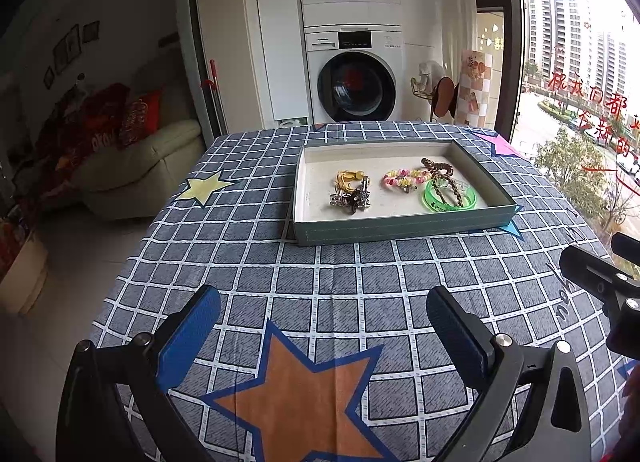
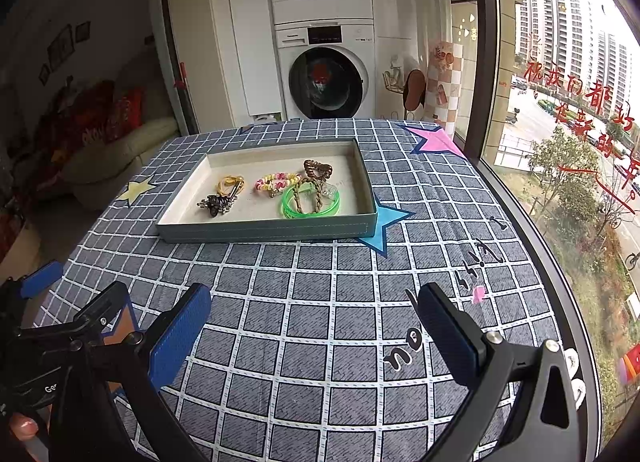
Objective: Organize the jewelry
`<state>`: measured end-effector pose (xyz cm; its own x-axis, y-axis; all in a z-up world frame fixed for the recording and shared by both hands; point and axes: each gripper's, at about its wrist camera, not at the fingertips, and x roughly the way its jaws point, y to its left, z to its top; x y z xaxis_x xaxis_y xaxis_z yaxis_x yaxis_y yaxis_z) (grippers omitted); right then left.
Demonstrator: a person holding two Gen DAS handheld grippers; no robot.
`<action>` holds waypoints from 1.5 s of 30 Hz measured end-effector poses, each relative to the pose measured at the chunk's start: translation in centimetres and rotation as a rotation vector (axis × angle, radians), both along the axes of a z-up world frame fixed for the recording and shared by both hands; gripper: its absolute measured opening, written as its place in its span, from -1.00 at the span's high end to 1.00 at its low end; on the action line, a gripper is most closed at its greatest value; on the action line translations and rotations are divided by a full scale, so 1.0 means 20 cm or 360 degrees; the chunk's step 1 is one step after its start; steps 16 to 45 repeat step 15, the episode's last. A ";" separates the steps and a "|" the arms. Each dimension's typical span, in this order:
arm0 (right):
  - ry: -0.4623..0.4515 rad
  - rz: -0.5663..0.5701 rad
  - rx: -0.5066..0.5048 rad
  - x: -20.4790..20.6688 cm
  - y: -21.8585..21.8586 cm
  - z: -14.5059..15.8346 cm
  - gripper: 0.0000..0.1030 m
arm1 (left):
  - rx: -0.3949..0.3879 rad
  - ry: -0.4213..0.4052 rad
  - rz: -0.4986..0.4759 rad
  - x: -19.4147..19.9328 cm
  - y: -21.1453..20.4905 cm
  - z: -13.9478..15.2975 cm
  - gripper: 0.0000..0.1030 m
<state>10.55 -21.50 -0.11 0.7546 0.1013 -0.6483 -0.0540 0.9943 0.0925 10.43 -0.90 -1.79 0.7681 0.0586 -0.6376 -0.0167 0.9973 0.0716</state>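
Note:
A shallow grey-green tray (image 1: pixel 400 228) (image 2: pixel 264 231) with a cream lining sits on the checked tablecloth, ahead of both grippers. Inside lie a yellow-tasselled metal charm bunch (image 1: pixel 351 193) (image 2: pixel 222 198), a pink-and-yellow bead bracelet (image 1: pixel 404 178) (image 2: pixel 278 182), a green translucent bangle (image 1: pixel 450 198) (image 2: pixel 311 204) and a brown braided cord (image 1: pixel 440 174) (image 2: pixel 316 178) lying across the bangle. My left gripper (image 1: pixel 324 326) is open and empty above the cloth, well short of the tray. My right gripper (image 2: pixel 316 322) is open and empty too.
The table (image 1: pixel 240 262) carries a blue checked cloth with coloured stars. Stacked washer and dryer (image 1: pixel 354 74) stand behind it. A sofa (image 1: pixel 132 166) is at the left, a large window (image 2: pixel 560 122) along the right table edge. The other gripper shows at each view's edge.

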 end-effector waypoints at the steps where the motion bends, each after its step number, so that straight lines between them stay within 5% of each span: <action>1: -0.0001 0.0000 0.0000 0.00 0.00 0.00 -0.99 | -0.0003 0.0000 0.0001 0.00 0.00 0.00 -1.00; 45: 0.0003 0.0010 0.0000 0.00 0.03 0.00 -0.99 | -0.0027 -0.0015 -0.0005 0.00 0.02 0.00 -1.00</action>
